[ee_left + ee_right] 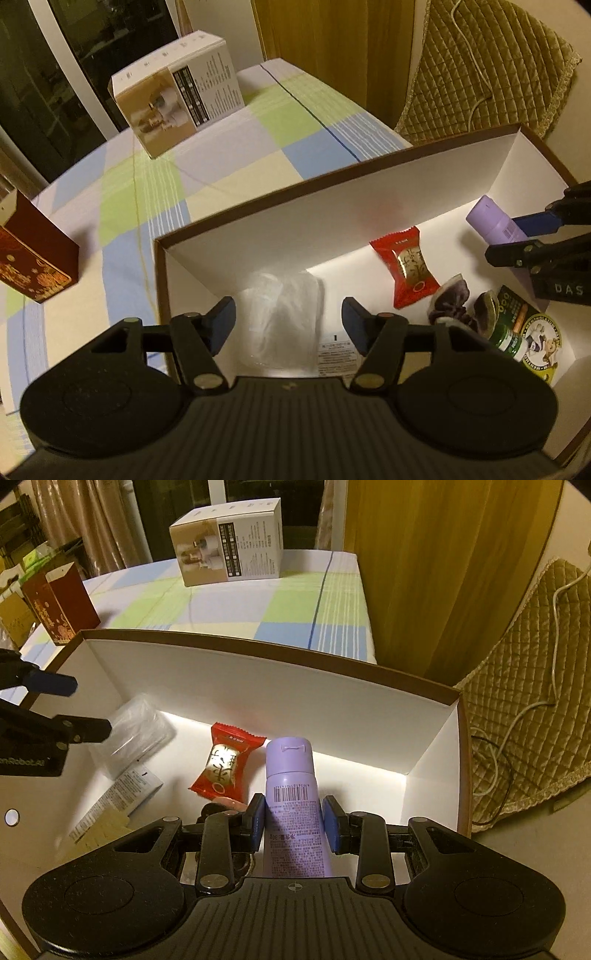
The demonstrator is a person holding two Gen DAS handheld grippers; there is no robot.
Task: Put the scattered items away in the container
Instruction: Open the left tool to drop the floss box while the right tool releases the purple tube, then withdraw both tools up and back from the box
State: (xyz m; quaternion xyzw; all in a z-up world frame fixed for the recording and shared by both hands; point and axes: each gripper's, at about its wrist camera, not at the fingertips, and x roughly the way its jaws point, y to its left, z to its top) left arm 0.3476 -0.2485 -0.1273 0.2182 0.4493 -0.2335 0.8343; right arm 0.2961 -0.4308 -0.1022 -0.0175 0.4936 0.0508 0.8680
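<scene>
My right gripper (294,821) sits low inside the white box (258,686), its blue pads (258,821) either side of the lilac tube (291,794); the left pad touches it, the right shows a thin gap, so I cannot tell whether I truly grip it. The tube's cap points to 12 o'clock, short of the far wall. My left gripper (288,321) hangs with jaws spread wide and empty over the clear plastic packet (284,310), at the box's 9 o'clock end. Between the two lies the red sweet (225,766), just beside the tube. In the left view a purple scrunchie (448,299) and a green sachet (517,325) lie at 4 o'clock. Beyond the rim, on the checked cloth (229,605), stand a white carton (229,542) at 12 and a red carton (61,603) at 10.
</scene>
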